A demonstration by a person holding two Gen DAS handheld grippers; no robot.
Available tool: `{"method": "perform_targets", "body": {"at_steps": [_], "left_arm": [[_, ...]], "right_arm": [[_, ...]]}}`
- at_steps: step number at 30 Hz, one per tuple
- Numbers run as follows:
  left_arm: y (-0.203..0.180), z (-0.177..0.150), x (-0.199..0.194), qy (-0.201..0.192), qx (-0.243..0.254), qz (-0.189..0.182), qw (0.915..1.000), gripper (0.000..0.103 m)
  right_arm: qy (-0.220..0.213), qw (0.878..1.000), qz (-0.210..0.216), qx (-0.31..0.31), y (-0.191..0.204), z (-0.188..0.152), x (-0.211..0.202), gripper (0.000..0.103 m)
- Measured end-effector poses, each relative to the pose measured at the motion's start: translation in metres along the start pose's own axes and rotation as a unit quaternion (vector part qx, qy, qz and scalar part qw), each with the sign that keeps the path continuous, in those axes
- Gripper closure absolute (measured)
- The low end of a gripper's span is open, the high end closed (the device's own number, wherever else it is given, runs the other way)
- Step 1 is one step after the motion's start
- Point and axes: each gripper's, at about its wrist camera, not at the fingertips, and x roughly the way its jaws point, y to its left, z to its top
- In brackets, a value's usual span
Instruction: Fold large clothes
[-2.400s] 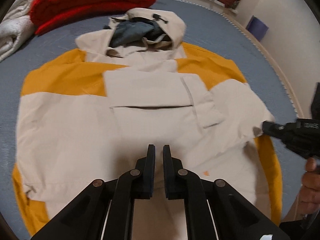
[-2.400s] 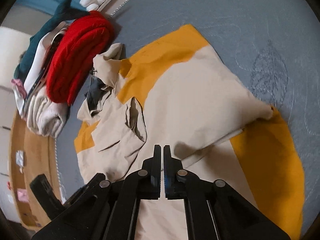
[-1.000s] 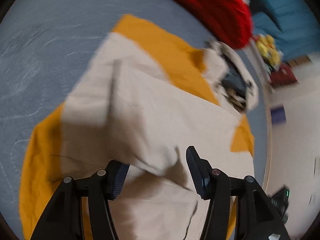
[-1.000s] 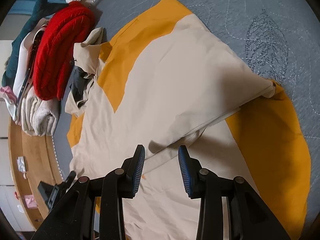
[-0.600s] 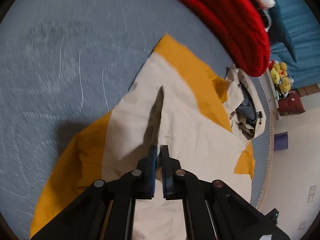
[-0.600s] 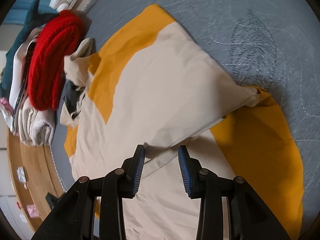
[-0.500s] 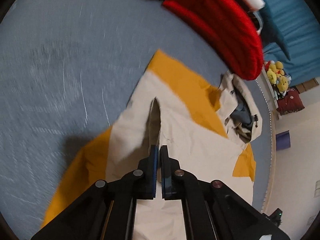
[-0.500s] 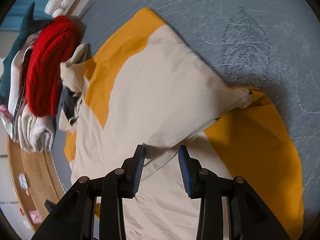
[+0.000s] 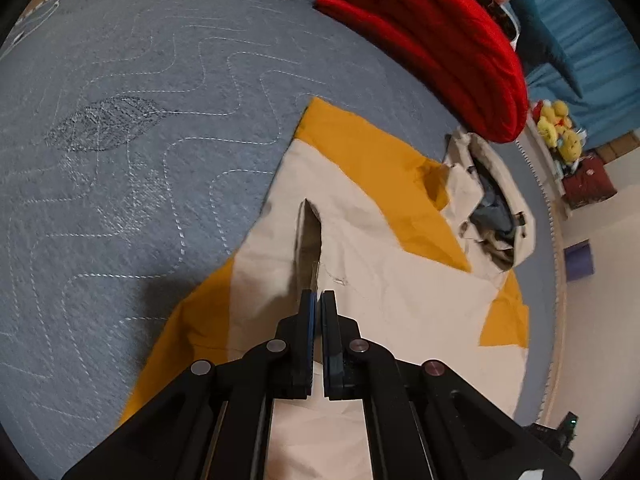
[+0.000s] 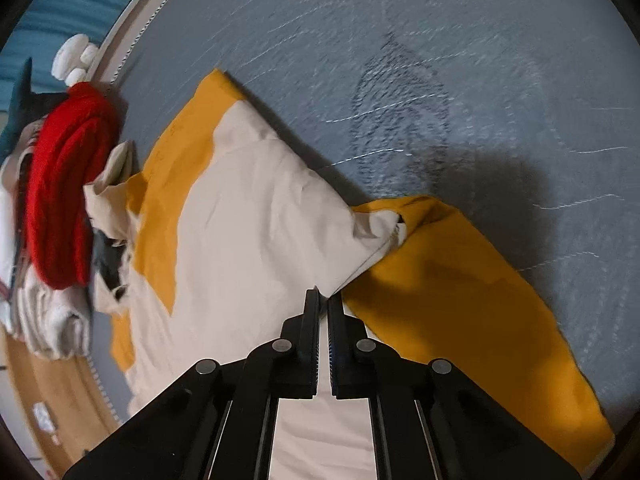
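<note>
A large cream and yellow hooded jacket (image 9: 400, 280) lies spread on a grey-blue quilted mat (image 9: 120, 160). My left gripper (image 9: 319, 296) is shut on a raised fold of the jacket's cream fabric on its left side. In the right wrist view the jacket (image 10: 248, 220) shows with its hood (image 10: 108, 184) at the far left. My right gripper (image 10: 324, 296) is shut on the folded cream edge where it meets the yellow lower panel (image 10: 460, 280).
A red padded garment (image 9: 432, 40) and pale folded towels (image 10: 48, 320) lie at the mat's far end beyond the hood. Yellow plush toys (image 9: 558, 132) and a teal cloth (image 9: 580, 20) sit off the mat. Bare mat (image 10: 440, 60) lies beside the jacket.
My right gripper was open half a second ago and is now shut on the jacket's edge. My left gripper stayed shut on its fold and has lifted it slightly.
</note>
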Motion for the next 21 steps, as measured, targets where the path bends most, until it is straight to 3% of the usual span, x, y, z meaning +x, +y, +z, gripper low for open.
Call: {"method": "perform_targets", "body": {"at_steps": [5, 9, 11, 12, 15, 17, 19, 21], "left_arm": [[0.006, 0.003, 0.005, -0.001, 0.005, 0.024, 0.9997, 0.101], [-0.001, 0.006, 0.002, -0.004, 0.021, 0.029, 0.9993, 0.100], [0.000, 0.009, 0.003, 0.006, 0.017, 0.026, 0.9995, 0.095], [0.002, 0.010, -0.004, -0.013, 0.009, 0.038, 0.9991, 0.095], [-0.008, 0.012, -0.021, -0.064, 0.039, 0.070, 0.9947, 0.095], [-0.025, 0.009, -0.021, -0.067, 0.088, 0.069, 0.9915, 0.095], [-0.044, 0.000, -0.004, -0.024, 0.148, 0.051, 0.9874, 0.092], [-0.050, -0.012, 0.018, 0.019, 0.184, 0.069, 0.9803, 0.089]], "right_arm": [[-0.030, 0.996, -0.082, 0.001, -0.001, -0.014, -0.010, 0.094], [-0.103, 0.989, -0.075, -0.074, 0.030, -0.033, -0.037, 0.094], [-0.139, 0.982, -0.053, -0.120, 0.050, -0.040, -0.049, 0.093], [-0.140, 0.979, -0.032, -0.148, 0.062, -0.041, -0.049, 0.091], [-0.083, 0.975, 0.013, -0.206, 0.081, -0.033, -0.027, 0.089], [-0.048, 0.977, 0.015, -0.208, 0.081, -0.031, -0.010, 0.089], [-0.025, 0.977, -0.012, -0.212, 0.076, -0.027, 0.007, 0.089], [-0.008, 0.978, -0.038, -0.206, 0.069, -0.023, 0.021, 0.089]]}}
